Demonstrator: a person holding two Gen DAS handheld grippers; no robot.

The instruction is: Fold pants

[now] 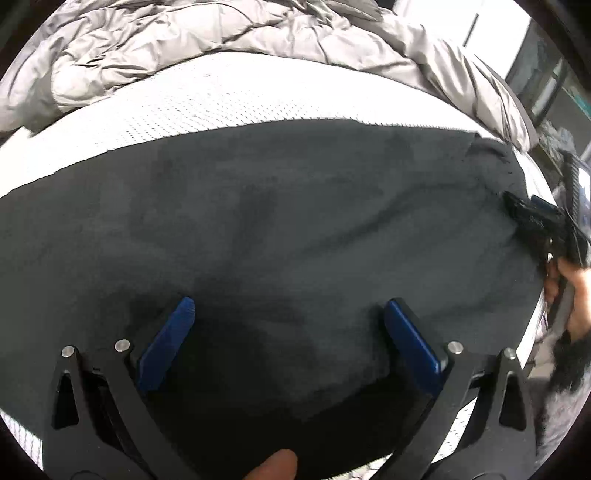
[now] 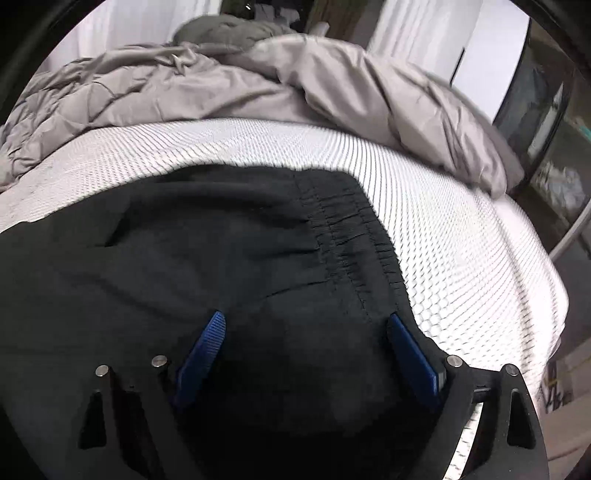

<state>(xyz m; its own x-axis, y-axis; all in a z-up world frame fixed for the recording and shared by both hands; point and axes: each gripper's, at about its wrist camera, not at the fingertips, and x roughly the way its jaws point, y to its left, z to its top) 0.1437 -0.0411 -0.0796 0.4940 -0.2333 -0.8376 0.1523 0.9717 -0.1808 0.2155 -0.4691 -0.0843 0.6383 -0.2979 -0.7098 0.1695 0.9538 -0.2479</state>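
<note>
A white textured mattress point(image 2: 424, 206) fills the room's foreground, a rumpled grey comforter point(image 2: 207, 88) heaped along its far side before pale curtains point(image 2: 406, 33). Dark pants point(image 1: 280, 206) lie spread flat across the mattress, elastic waistband point(image 2: 351, 236) toward the right. The left gripper point(image 1: 288, 314) hangs over the fabric, jaws wide apart, gripping nothing. The right gripper point(image 2: 306, 332) stands equally wide above the waistband end, empty. Both pant legs run out of view; a fingertip point(image 1: 275, 465) intrudes below.
</note>
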